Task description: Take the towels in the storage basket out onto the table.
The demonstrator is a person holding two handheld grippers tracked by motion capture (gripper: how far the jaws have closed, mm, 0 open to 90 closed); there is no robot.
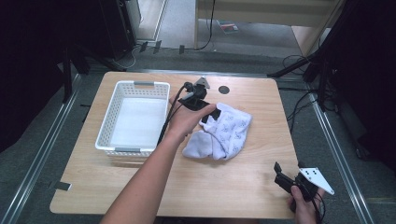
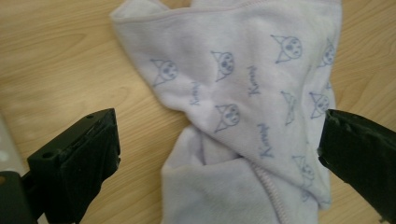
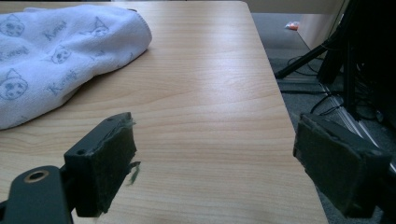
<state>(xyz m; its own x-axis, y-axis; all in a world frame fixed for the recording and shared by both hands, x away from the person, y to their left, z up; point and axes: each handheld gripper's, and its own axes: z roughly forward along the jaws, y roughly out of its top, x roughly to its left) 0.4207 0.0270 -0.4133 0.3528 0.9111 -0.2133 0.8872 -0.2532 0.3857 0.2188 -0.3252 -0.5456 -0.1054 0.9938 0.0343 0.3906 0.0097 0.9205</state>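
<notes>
In the high view, a white towel with a pale blue print lies crumpled near the middle of the wooden desk, slightly toward its right edge. The left gripper hangs over the towel's left part, held by a hand whose forearm crosses the desk from the near edge. A white slatted basket sits just left of the towel, toward the desk's far left corner; the gripper's cable runs along the basket's right wall. A small dark round spot marks the desk near its far edge, beyond the towel. The right gripper rests at the near right corner, well apart from the towel, with bare wood between them.

In the left gripper view, the jaws stand wide, one on each side of the towel, and the pads press on nothing. The cloth is bunched and folded, with wood showing on both sides of it.

In the right gripper view, the jaws are wide apart and hold nothing, over bare wood. The towel lies toward the far left, untouched. Past the desk's right edge, dark stand legs and cables stand on the floor.
</notes>
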